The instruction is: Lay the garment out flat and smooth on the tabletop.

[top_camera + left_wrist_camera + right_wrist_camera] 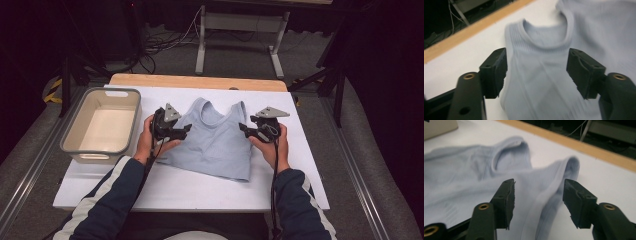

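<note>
Pale blue ribbed cotton tank top [212,142] lies flat on the white tabletop [200,187], beside a grey plastic tub [102,125]. Both the left gripper [184,131] and right gripper [245,129] hover with fingers open, empty, astride its side edges. Closing too shallow could pinch one layer only, so the fabric slips.

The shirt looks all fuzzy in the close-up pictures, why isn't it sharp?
In the left gripper view the pale blue top is smeared with motion blur, while the black jaws look sharp. The right gripper view shows the same: soft cloth, crisp jaws. In the high view the top is sharper and evenly lit on the white table, with dark surroundings.
</note>
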Motion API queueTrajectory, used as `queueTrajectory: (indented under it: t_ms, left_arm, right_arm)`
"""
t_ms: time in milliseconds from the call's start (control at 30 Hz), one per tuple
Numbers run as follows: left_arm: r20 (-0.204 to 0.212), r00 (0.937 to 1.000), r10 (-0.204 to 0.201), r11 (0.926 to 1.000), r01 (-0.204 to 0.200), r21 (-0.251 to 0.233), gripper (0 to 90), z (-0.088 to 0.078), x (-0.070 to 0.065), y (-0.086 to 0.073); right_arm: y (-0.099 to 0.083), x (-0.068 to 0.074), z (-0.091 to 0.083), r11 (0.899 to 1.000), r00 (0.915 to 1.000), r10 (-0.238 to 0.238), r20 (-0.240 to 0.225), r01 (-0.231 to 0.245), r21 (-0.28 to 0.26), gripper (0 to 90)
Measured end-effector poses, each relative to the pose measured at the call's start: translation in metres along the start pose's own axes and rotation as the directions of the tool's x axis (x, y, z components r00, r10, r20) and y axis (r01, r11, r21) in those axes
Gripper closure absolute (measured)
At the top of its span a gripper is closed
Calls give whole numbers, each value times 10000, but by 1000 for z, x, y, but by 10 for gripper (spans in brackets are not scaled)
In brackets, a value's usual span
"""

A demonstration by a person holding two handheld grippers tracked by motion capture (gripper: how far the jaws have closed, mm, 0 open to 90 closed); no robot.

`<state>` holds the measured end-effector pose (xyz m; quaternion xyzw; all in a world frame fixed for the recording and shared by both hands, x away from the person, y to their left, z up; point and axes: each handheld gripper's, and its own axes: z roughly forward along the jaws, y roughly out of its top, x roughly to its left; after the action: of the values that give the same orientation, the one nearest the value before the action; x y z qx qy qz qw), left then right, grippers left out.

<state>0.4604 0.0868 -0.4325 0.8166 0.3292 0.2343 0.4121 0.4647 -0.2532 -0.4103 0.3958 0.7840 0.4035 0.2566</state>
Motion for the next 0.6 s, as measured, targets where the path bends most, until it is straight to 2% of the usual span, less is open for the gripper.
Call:
queueTrajectory:
  t_ms: [33, 100, 133, 167, 233, 267, 300, 367, 433, 500, 533, 600]
  left_arm:
    - [146, 9997, -182, 9997, 180, 143, 307, 1, 0, -6]
    - [296, 9993, -213, 9980, 196, 596, 269, 4, 1, -17]
    - [403, 9985, -375, 9967, 345, 739, 251, 4, 2, -23]
    - [505, 9973, -531, 9953, 487, 839, 203, 5, 1, -26]
    - [857, 9953, -459, 9929, 361, 1133, 175, 4, -1, -34]
    - [938, 9948, -397, 9925, 284, 1191, 149, 3, -1, -37]
    - [1115, 9928, -436, 9914, 292, 1279, 145, 3, -2, -40]
    - [1390, 9894, -427, 9881, 212, 1526, 110, 2, -4, -46]
    - [1320, 9910, -206, 9850, -25, 1724, 110, 0, -6, -50]
    - [1351, 9903, -321, 9830, 68, 1837, 103, -3, -5, -55]
    - [1285, 9912, -310, 9800, 48, 1991, 96, -4, -5, -58]
    - [1437, 9878, -607, 9792, 309, 2006, 81, -7, -3, -63]
  right_arm:
    - [-6, -1, 0, 9998, 9998, 149, -129, -147, 116, 406]
    - [-15, -3, 1, 9985, 9990, 355, -265, -344, 426, 381]
    - [-18, -4, 2, 9974, 9980, 473, -412, -449, 571, 368]
    - [-22, -6, 1, 9956, 9964, 680, -510, -645, 684, 360]
    - [-27, -8, -1, 9933, 9947, 849, -578, -800, 829, 345]
    - [-31, -9, -2, 9893, 9909, 1076, -811, -986, 1079, 338]
    - [-33, -9, -3, 9872, 9893, 1186, -855, -1082, 1172, 340]
    - [-38, -8, -5, 9840, 9835, 1342, -1217, -1178, 1335, 370]
    - [-41, -7, -4, 9817, 9846, 1260, -1208, -1063, 1581, 399]
    - [-45, -8, -2, 9783, 9817, 1338, -1357, -1090, 1764, 458]
    - [-46, -8, -1, 9758, 9782, 1442, -1496, -1154, 1859, 528]
    - [-47, -8, 0, 9746, 9732, 1475, -1764, -1127, 1933, 601]
